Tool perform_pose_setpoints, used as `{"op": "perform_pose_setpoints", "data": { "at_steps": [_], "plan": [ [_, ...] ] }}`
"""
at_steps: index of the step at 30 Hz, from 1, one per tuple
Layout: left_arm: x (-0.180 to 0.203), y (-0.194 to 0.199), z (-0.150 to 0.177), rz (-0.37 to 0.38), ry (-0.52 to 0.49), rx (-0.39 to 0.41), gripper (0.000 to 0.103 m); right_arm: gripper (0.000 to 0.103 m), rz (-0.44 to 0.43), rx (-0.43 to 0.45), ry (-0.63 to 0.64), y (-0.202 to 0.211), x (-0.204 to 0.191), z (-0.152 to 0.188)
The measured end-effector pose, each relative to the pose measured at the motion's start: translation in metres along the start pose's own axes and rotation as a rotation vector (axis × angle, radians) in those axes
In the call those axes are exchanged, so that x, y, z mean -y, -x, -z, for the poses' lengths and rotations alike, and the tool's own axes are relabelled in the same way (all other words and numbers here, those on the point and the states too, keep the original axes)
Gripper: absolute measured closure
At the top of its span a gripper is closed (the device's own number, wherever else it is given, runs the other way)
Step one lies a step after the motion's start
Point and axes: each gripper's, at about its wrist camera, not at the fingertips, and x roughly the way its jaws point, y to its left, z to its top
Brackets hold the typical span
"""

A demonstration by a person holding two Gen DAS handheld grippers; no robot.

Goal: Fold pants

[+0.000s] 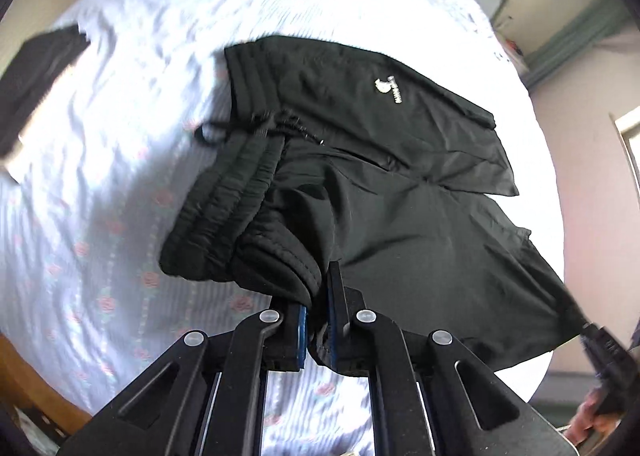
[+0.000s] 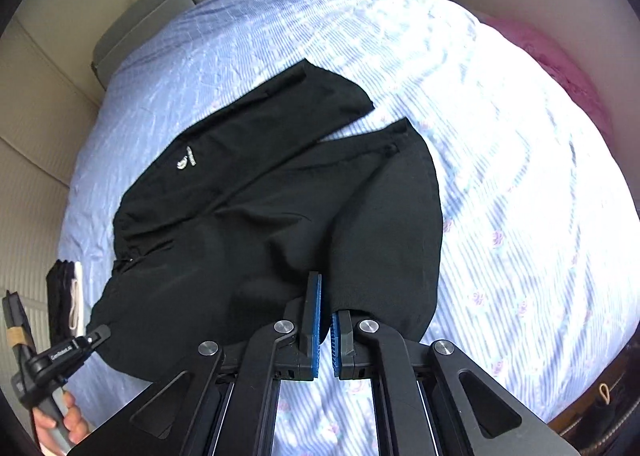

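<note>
Black pants [image 1: 400, 184] with a small white logo [image 1: 387, 89] lie partly spread on the bed; they also show in the right wrist view [image 2: 260, 216]. My left gripper [image 1: 318, 320] is shut on the bunched elastic waistband [image 1: 240, 216], lifting it off the sheet. My right gripper [image 2: 325, 320] is shut on the hem end of the near leg [image 2: 384, 224], raised above the bed. The far leg [image 2: 296, 108] lies flat. The left gripper also shows at the lower left of the right wrist view [image 2: 80, 348].
The bed has a pale blue striped sheet with pink flowers [image 2: 520, 176]. A dark folded item [image 1: 36, 88] sits at the bed's left edge. A pink cloth [image 2: 560, 68] lies at the far right. A wooden bed frame [image 1: 24, 372] and walls surround the bed.
</note>
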Motion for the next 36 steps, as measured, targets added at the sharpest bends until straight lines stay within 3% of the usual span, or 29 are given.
{"op": "perform_pose_setpoints", "data": {
  "at_steps": [4, 9, 14, 17, 23, 28, 33, 36],
  "plan": [
    [-0.003, 0.025, 0.004, 0.005, -0.048, -0.007, 0.094, 0.098, -0.046, 0.011, -0.001, 0.049, -0.008, 0.009],
    [-0.006, 0.044, 0.02, -0.033, -0.084, -0.077, 0.094, 0.098, -0.061, -0.026, 0.012, 0.075, -0.01, 0.02],
    [-0.007, 0.037, 0.029, -0.071, -0.061, -0.164, 0.094, 0.098, -0.056, -0.1, 0.004, 0.066, -0.01, 0.036],
    [0.004, 0.028, 0.016, -0.077, -0.043, -0.161, 0.094, 0.098, -0.052, -0.097, 0.005, 0.064, -0.008, 0.031],
    [0.011, 0.011, -0.03, -0.057, 0.032, -0.101, 0.094, 0.098, -0.067, -0.04, 0.009, 0.037, -0.024, -0.026],
    [0.015, -0.008, -0.097, -0.072, 0.076, -0.001, 0.094, 0.098, -0.047, 0.026, 0.034, -0.009, -0.045, -0.099],
    [0.007, -0.056, -0.149, -0.098, 0.138, -0.016, 0.094, 0.098, -0.027, 0.014, 0.085, -0.084, -0.068, -0.159],
    [0.004, -0.086, -0.166, -0.136, 0.144, -0.045, 0.094, 0.098, 0.0, -0.018, 0.12, -0.133, -0.078, -0.176]
  ]
}}
